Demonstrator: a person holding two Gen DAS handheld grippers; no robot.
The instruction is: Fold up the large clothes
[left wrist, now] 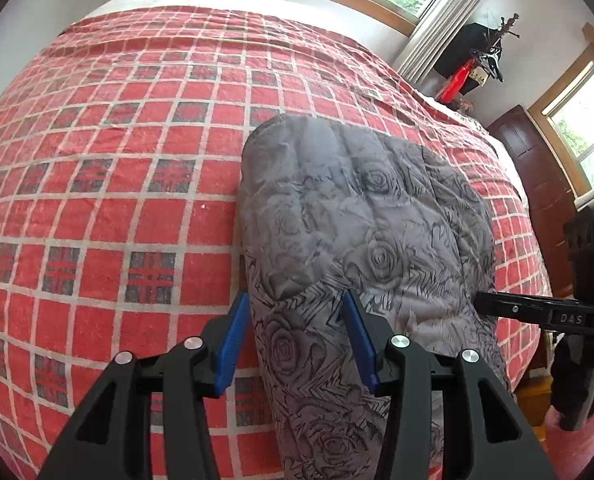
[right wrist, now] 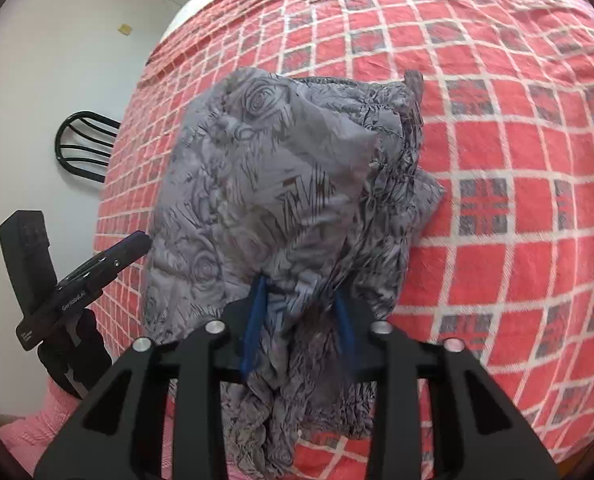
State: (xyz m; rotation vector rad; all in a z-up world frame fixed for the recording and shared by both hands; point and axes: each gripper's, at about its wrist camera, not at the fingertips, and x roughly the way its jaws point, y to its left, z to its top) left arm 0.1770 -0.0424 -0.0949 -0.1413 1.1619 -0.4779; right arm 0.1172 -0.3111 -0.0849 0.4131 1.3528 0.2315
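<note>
Left wrist view: a grey garment (left wrist: 369, 240) printed with roses lies folded into a long strip on the bed (left wrist: 117, 160), which wears a red checked cover. The left gripper (left wrist: 297, 340) hangs over the garment's near part with its blue fingers (left wrist: 233, 344) spread and released, cloth between them but not pinched. At the right edge the other tool's black arm reads "DAS" (the only clear lettering). Right wrist view: the right gripper (right wrist: 301, 320) has bunched garment (right wrist: 265, 184) cloth between its fingers (right wrist: 257, 320), which press into it on both sides. Small white writing on the left gripper (right wrist: 97, 268) is too blurred to read.
</note>
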